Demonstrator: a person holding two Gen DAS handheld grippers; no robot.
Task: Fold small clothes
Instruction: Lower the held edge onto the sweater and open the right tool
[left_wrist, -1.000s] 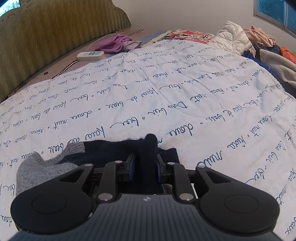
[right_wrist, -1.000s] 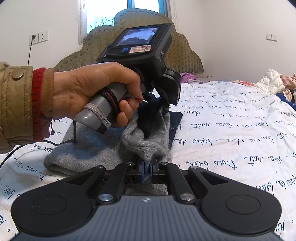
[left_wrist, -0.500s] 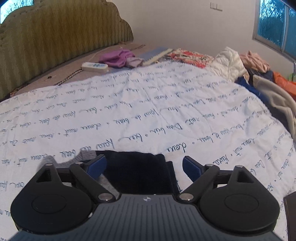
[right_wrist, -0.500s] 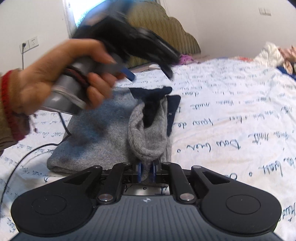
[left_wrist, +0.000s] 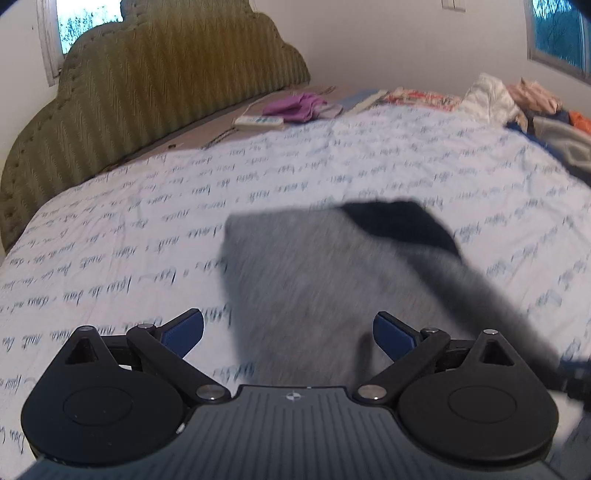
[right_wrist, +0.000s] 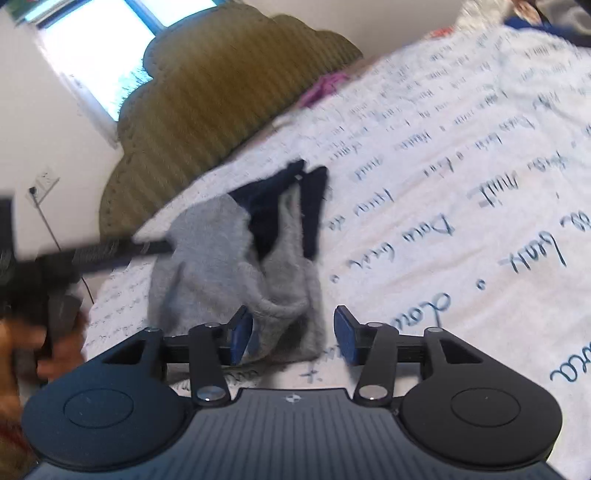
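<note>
A small grey knit garment (left_wrist: 314, 280) with a navy part (left_wrist: 399, 225) lies folded on the white script-printed bed cover (left_wrist: 147, 240). My left gripper (left_wrist: 288, 332) hovers just short of its near edge, its jaws opening wide with nothing between them. In the right wrist view the garment (right_wrist: 207, 258) shows its navy part (right_wrist: 273, 206) on the far side. My right gripper (right_wrist: 291, 336) is tilted, and its jaws are opening. The garment's grey folded edge lies between the pads (right_wrist: 240, 336), and they do not press on it.
A green padded headboard (left_wrist: 147, 92) stands behind the bed. Near it lie a purple cloth (left_wrist: 295, 107) and a white remote (left_wrist: 258, 122). A pile of clothes (left_wrist: 517, 99) fills the far right corner. At the left edge of the right wrist view is a blurred hand (right_wrist: 22, 350).
The left gripper let go of the navy part, opened wide and drew back. The right gripper opened off the grey fold and rolled. The garment now lies loose on the bed.
</note>
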